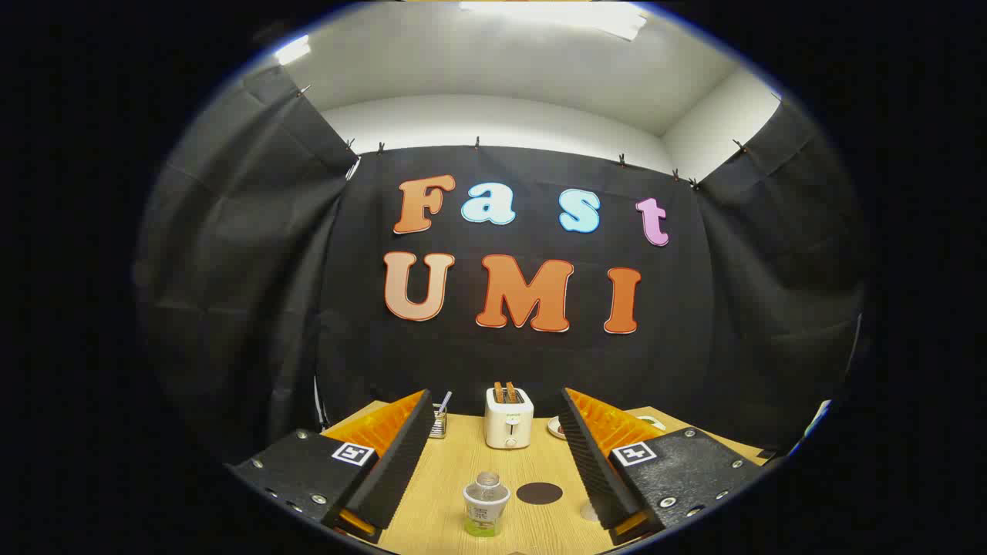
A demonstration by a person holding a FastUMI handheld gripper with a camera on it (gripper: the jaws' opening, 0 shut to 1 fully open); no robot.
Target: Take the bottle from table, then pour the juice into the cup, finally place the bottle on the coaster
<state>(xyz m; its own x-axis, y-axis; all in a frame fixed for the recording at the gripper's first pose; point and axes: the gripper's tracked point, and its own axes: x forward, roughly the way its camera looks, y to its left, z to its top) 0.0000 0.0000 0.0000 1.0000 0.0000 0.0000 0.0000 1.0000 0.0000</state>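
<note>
Between the spread fingers [493, 455] stands the bottle [486, 505] — uncapped, juice low.

The gripper [493, 432] hangs above the wooden table [432, 501] with its fingers spread wide and nothing between them. Below the gap stands a clear bottle [486, 505], upright, uncapped, with a dark round coaster [539, 493] just beside it. Beyond them a cream toaster [509, 418] holds two slices; a small wire holder [439, 421] stands to its side.
</note>
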